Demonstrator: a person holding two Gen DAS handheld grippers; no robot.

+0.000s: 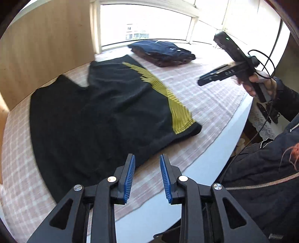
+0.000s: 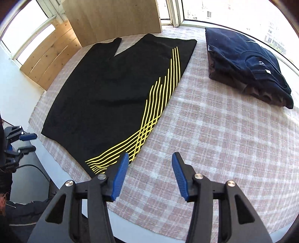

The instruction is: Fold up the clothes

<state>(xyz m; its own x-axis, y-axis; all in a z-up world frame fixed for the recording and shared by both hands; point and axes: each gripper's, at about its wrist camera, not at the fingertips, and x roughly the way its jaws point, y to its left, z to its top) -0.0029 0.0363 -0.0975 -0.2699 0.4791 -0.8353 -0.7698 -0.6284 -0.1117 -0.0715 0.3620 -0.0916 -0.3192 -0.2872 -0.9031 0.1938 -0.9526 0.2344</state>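
Black shirt (image 2: 115, 89) with yellow stripes (image 2: 157, 104) lies flat on the checked cloth (image 2: 214, 140), which covers a white table (image 1: 214, 147). One sleeve is folded in; the other reaches toward the wooden panel (image 2: 112, 16) at the far side. Striped edge faces the middle of the table.

Left gripper (image 1: 147, 172): jaws spread apart, holding nothing, raised above the near table edge, just beside the shirt's hem. Blue pads (image 1: 129, 177) bare.

Right gripper (image 2: 150, 173): jaws wide, empty, above the cloth, its left pad over the shirt's striped corner. The left camera shows it in the person's hand (image 1: 261, 84), up off the table, blurred.

Folded stack (image 2: 248, 63): navy garment on top of a brown one, at the far side by the window (image 1: 145, 22), well apart from the shirt.
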